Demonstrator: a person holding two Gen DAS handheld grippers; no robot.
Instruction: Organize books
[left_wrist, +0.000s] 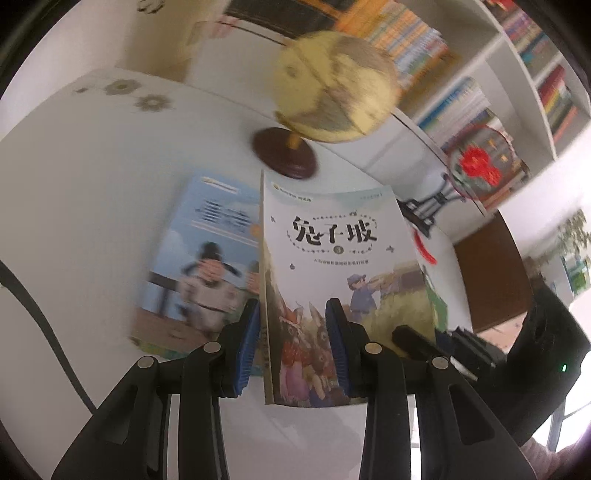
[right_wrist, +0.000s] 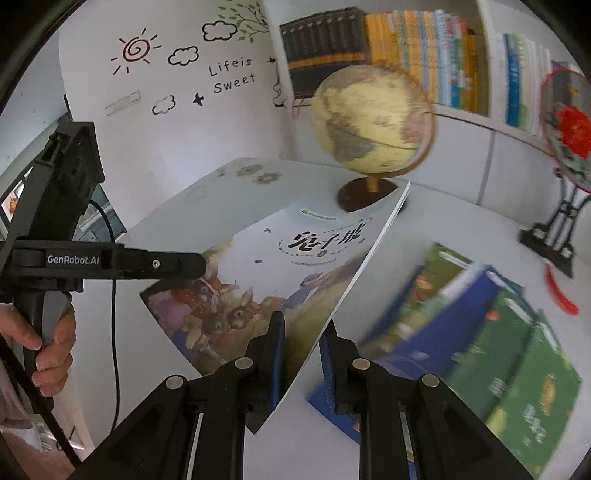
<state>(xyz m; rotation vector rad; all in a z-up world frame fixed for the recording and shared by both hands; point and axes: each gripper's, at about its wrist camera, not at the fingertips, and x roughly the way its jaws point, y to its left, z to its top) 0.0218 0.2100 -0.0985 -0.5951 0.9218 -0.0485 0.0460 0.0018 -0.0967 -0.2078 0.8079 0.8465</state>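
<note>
A white picture book (left_wrist: 332, 240) with rabbits on its cover is held in the air by both grippers. My left gripper (left_wrist: 293, 314) is shut on its near edge by the spine, blue pads on either side. In the right wrist view the same book (right_wrist: 280, 266) tilts up, and my right gripper (right_wrist: 303, 325) is shut on its lower right edge. The left gripper (right_wrist: 184, 264) shows there at the book's left side, held by a hand (right_wrist: 48, 343). A blue book (left_wrist: 199, 258) lies flat on the white table (left_wrist: 92, 184). Several green and blue books (right_wrist: 480, 339) lie piled at the right.
A yellow globe (right_wrist: 373, 122) on a dark wooden base stands at the back of the table. A round fan (right_wrist: 569, 147) with a red flower sits on a black stand at the right. Behind them a white bookshelf (right_wrist: 406, 55) is packed with upright books.
</note>
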